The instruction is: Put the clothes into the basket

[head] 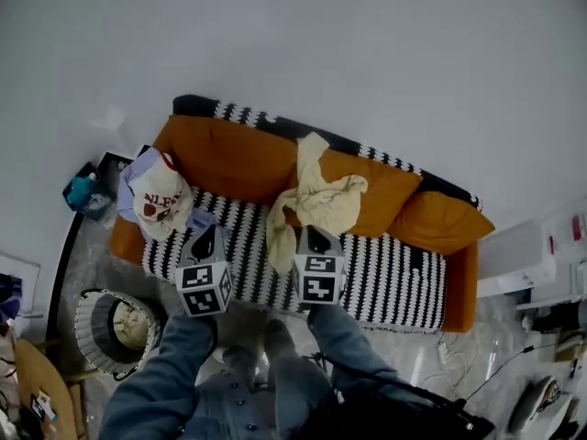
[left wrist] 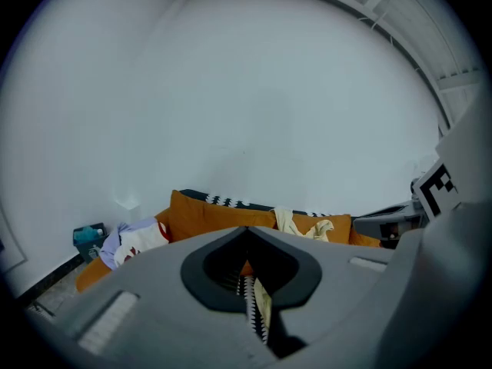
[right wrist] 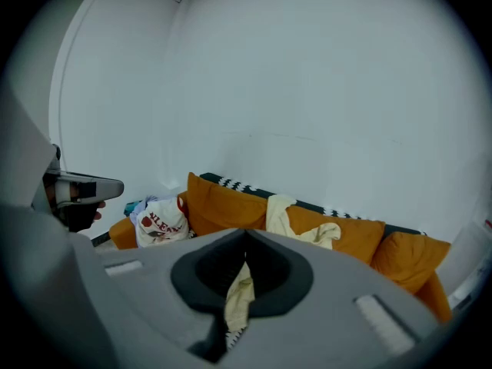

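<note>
A cream garment [head: 316, 200] hangs over the back cushions of an orange sofa [head: 229, 159] and trails down its black-and-white striped seat. At the sofa's left end lies a white shirt with red print [head: 160, 200] on a lavender garment [head: 136, 168]. A round wire basket [head: 92, 324] stands on the floor at the lower left, with a pale cloth [head: 133, 326] inside. My left gripper [head: 205, 243] and right gripper [head: 318, 239] are in front of the seat, both shut and empty. In the right gripper view the cream garment [right wrist: 296, 225] lies ahead.
A dark box with a teal object [head: 84, 191] sits left of the sofa. White units [head: 527, 259] and cables [head: 477, 374] are at the right. A wooden table [head: 32, 383] is at the lower left. The person's denim legs [head: 165, 374] stand below the grippers.
</note>
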`<state>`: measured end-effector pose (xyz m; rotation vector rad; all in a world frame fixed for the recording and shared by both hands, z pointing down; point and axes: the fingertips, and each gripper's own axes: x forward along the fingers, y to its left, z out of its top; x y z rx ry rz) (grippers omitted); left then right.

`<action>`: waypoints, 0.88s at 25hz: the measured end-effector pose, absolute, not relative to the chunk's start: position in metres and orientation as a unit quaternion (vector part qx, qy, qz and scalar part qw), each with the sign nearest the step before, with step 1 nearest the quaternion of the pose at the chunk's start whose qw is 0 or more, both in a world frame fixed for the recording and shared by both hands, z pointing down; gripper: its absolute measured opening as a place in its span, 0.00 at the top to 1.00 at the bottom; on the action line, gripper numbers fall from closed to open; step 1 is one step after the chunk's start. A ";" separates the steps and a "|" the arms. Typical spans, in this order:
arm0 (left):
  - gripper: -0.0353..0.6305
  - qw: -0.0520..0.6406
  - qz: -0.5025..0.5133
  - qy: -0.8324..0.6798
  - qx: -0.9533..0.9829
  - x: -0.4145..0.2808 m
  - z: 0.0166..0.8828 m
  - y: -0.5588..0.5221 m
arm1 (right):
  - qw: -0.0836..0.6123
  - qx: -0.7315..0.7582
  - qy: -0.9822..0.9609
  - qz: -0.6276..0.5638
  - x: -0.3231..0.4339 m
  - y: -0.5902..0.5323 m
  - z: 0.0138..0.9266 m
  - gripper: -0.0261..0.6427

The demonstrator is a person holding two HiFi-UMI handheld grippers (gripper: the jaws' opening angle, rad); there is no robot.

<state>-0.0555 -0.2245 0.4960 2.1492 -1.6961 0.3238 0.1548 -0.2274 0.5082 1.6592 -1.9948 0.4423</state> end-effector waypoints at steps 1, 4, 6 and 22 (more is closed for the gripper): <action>0.93 0.192 0.117 -0.601 0.767 -0.046 0.498 -0.230 | 0.250 0.614 -0.731 0.164 0.168 -0.230 0.509 0.96; 0.93 0.197 0.126 -0.596 0.768 -0.016 0.508 -0.244 | 0.247 0.622 -0.722 0.174 0.207 -0.238 0.519 0.96; 0.93 0.203 0.135 -0.593 0.768 0.004 0.518 -0.254 | 0.250 0.624 -0.718 0.182 0.229 -0.246 0.530 0.96; 0.93 0.232 0.188 -0.607 0.737 0.066 0.601 -0.327 | 0.294 0.551 -0.749 0.222 0.296 -0.337 0.633 0.77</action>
